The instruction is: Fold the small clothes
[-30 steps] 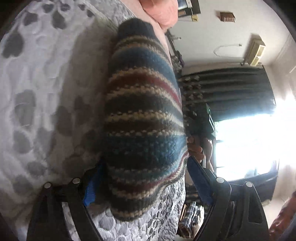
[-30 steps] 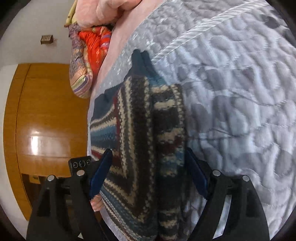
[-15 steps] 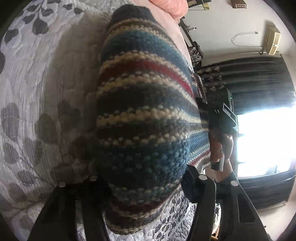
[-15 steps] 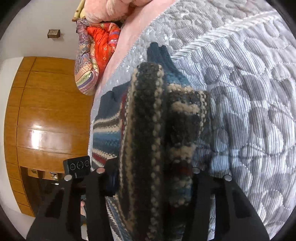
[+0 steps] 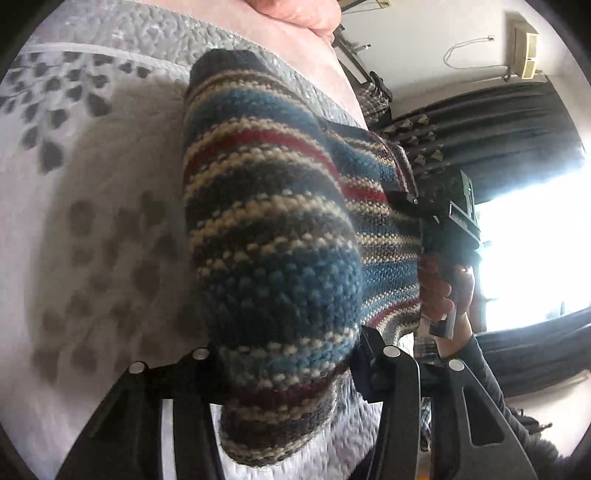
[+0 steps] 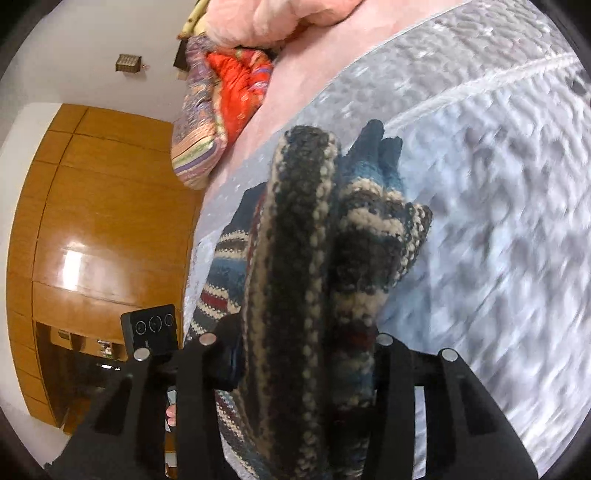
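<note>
A small knitted striped sweater (image 5: 273, 236) in blue, cream, red and dark grey lies folded on a grey quilted bedspread (image 5: 92, 221). My left gripper (image 5: 284, 365) is shut on its near folded edge, the knit bulging between the black fingers. In the right wrist view the same sweater (image 6: 306, 258) stands bunched and raised off the bedspread (image 6: 498, 221), with my right gripper (image 6: 303, 350) shut on its thick folded edge. The right gripper's body and the hand (image 5: 439, 291) that holds it show past the sweater in the left wrist view.
A pink blanket (image 6: 295, 22) and a colourful patterned cushion (image 6: 218, 92) lie at the bed's far end. A wooden wardrobe (image 6: 92, 221) stands beyond the bed edge. Dark curtains (image 5: 498, 129) and a bright window (image 5: 535, 258) fill the other side.
Both grippers went from open around the sweater's edges to shut on them. The gripped edges have lifted and the knit now bunches up closer to both cameras.
</note>
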A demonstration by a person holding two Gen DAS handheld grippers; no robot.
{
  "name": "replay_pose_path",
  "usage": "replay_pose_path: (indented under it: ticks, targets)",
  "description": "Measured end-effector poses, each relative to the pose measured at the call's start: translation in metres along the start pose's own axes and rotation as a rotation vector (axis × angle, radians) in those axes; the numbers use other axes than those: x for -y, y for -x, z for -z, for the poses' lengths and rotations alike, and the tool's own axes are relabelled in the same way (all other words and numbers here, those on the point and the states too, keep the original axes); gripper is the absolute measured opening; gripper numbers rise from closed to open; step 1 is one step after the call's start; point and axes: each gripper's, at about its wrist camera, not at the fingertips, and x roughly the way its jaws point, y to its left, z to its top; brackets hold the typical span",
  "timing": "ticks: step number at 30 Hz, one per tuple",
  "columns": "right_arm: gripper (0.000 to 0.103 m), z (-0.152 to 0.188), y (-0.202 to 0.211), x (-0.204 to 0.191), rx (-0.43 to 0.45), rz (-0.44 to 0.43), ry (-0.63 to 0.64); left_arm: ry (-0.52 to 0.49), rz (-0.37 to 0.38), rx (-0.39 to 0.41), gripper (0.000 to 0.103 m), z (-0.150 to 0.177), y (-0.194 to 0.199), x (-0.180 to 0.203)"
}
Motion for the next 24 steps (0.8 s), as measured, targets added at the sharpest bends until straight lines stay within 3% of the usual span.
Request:
replay_pose_path:
  ticks: [6, 13, 14, 16, 17, 18, 21, 23, 24]
  targets:
    - [0.041, 0.071, -0.037, -0.043, -0.066, -0.037, 0.011, -0.007, -0.021, -0.019, 0.048, 0.070, 0.059, -0.012]
    - [0.042, 0.140, -0.106, -0.065, -0.167, -0.027, 0.020, 0.093, -0.049, -0.016, 0.050, 0.155, 0.103, -0.070]
    - [0.044, 0.148, -0.119, -0.062, -0.182, -0.003, 0.019, 0.101, -0.071, -0.027, 0.052, 0.161, 0.100, -0.079]
    - [0.062, 0.154, -0.128, -0.053, -0.187, 0.056, 0.004, 0.123, -0.114, -0.048, 0.061, 0.166, 0.088, -0.096]
    - [0.066, 0.155, -0.128, -0.050, -0.182, 0.079, 0.001, 0.144, -0.114, -0.043, 0.070, 0.167, 0.086, -0.102]
    - [0.067, 0.157, -0.124, -0.049, -0.177, 0.085, -0.005, 0.163, -0.115, -0.033, 0.072, 0.168, 0.087, -0.106]
    - [0.071, 0.161, -0.089, -0.061, -0.092, 0.148, 0.025, 0.121, -0.219, 0.043, 0.075, 0.170, 0.111, -0.091]
    - [0.071, 0.167, -0.057, -0.078, -0.012, 0.179, 0.080, 0.070, -0.327, 0.165, 0.075, 0.181, 0.142, -0.073]
    - [0.070, 0.170, -0.050, -0.086, 0.004, 0.182, 0.106, 0.031, -0.344, 0.244, 0.075, 0.188, 0.160, -0.061]
